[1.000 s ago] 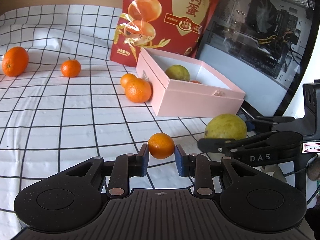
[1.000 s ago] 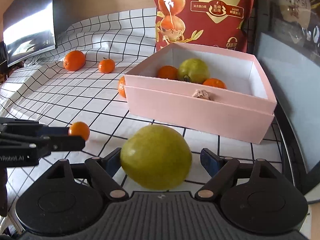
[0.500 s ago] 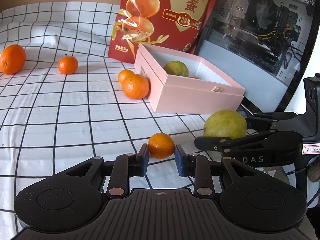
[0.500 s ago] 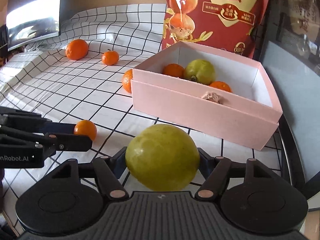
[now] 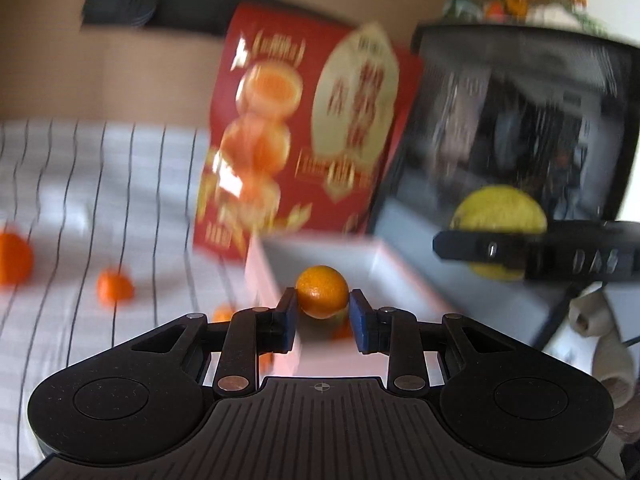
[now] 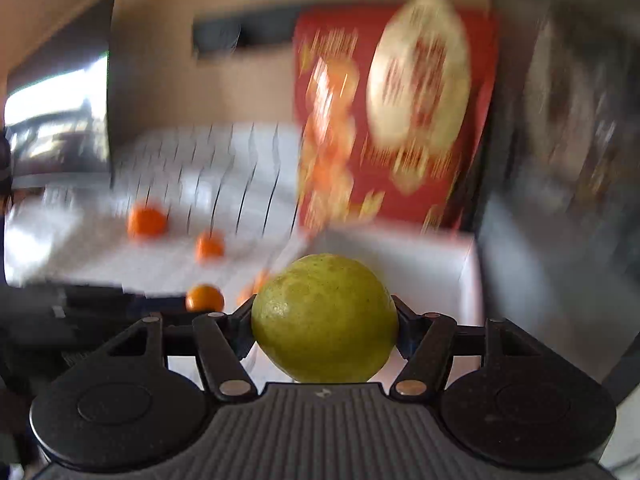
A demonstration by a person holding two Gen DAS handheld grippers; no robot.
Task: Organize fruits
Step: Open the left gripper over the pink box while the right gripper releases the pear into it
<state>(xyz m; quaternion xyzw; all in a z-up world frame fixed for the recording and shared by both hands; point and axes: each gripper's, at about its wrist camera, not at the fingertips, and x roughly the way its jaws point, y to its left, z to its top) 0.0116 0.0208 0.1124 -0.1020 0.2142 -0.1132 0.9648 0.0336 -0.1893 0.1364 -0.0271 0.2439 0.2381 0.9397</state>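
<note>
- Left gripper (image 5: 322, 312): blue pads clamped on a small orange (image 5: 322, 297), one pad on either flank, fruit clear of the cloth.
- Right gripper (image 6: 325, 330): jaws closing, seated against both flanks of a large yellow-green fruit (image 6: 325, 318) between them, also carried in the air.
- Directly ahead of and below the left gripper: the pink box (image 5: 380, 264), open side up, its near wall just past the fingertips; small orange lined up over the opening.
- From the right wrist view: same box ahead and slightly right of the green fruit; forward and down looks like the path for both.
- Nearer hand: hard to call through the blur; left seems better centred over the box, right gripper off to its right, well apart.
- Long axis: neither fruit has a marked one; box runs away from the cameras.
- Loose oranges (image 5: 115, 286) left on the checked cloth (image 5: 132, 184), well to the left of the box.
- Writing: "DAS" on the right gripper's arm, in the left wrist view.
- Red snack bag (image 5: 312, 132) behind the box: printed characters too smeared to read.
</note>
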